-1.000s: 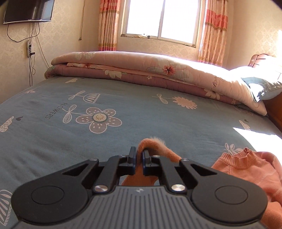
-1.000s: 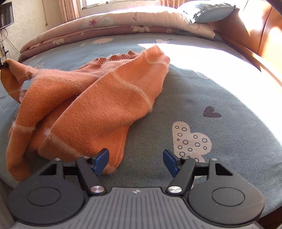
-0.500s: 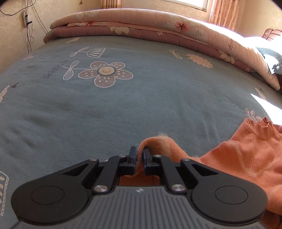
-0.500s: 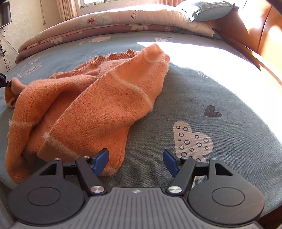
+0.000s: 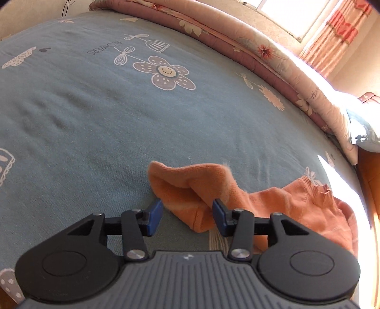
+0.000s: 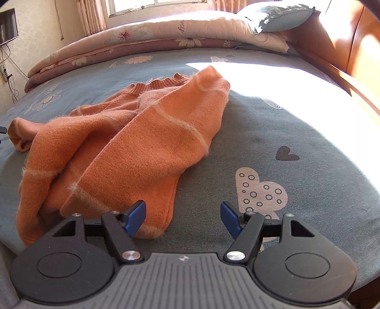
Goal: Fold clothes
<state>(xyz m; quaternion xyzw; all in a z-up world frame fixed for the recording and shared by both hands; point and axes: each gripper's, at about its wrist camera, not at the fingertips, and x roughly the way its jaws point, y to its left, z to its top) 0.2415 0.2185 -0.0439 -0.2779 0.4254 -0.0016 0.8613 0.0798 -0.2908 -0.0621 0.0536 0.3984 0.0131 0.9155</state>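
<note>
An orange sweater [image 6: 147, 133] lies crumpled on the blue-grey bedsheet [image 6: 296, 123], its ribbed collar [image 6: 161, 83] toward the far side and pale fuzzy stripes running across the knit. One sleeve end [image 5: 187, 187] reaches out to the left and rests on the sheet between the spread fingers of the left gripper [image 5: 187, 216]; the jaws stand apart and clamp nothing, though the right pad [image 5: 219, 217] sits against the fabric. The right gripper [image 6: 182, 218] is also wide open and empty, its left pad [image 6: 135, 217] just over the sweater's near hem, its other pad over bare sheet. Only the right wrist view shows the whole garment; the left wrist view shows the sleeve close up, plus the flower print [image 5: 166, 76]. A folded floral quilt [image 6: 147, 35] and a pillow [image 6: 280, 16] lie along the bed's far side.
</note>
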